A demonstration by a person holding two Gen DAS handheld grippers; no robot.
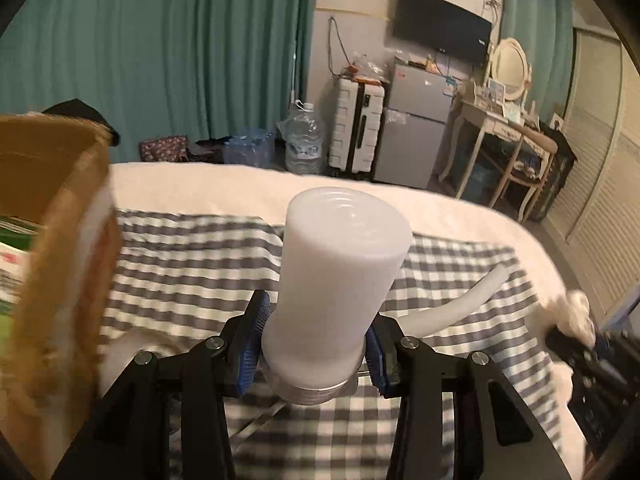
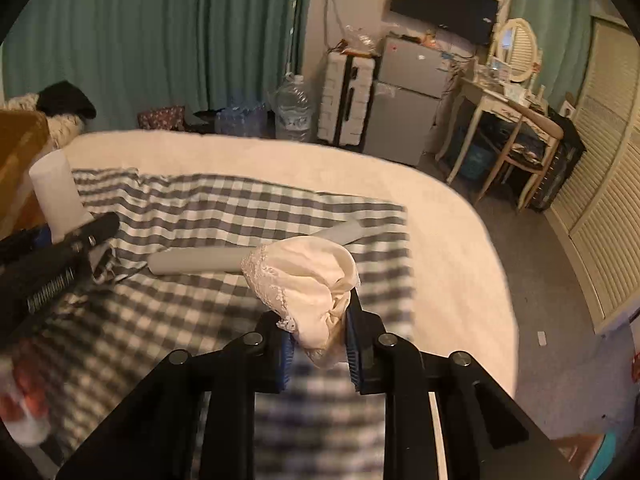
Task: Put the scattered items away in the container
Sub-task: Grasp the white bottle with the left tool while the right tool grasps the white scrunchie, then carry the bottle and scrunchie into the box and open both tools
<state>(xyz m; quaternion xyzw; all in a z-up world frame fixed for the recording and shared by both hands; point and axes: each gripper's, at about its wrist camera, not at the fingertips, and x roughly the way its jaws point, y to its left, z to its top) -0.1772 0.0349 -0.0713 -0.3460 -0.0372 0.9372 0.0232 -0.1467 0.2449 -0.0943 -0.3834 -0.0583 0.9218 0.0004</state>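
Left gripper (image 1: 316, 344): jaws pinching the white bottle (image 1: 340, 280) low on its body, blue pads pressed on both sides just above the threaded metal collar; bottle stands centre frame in the left wrist view, base pointing away from the camera. Cardboard box (image 1: 60, 240) fills the left edge of that view, blurred, some printed packaging visible inside; bottle is beside it, not in it

Right gripper (image 2: 320, 344): jaws closed on the cream lace-trimmed cloth (image 2: 304, 280), bunched between the pads at lower centre of the right wrist view, hanging clear above the checked sheet (image 2: 224, 208)

Still on the sheet: a pale tube (image 2: 208, 260) lying flat at mid-frame behind the cloth, and a white container with red print (image 2: 24, 412), blurred, at lower left. Left gripper and bottle also show at far left of the right wrist view, next to the box corner

Sheet lies on the cream bed cover (image 2: 440, 240)
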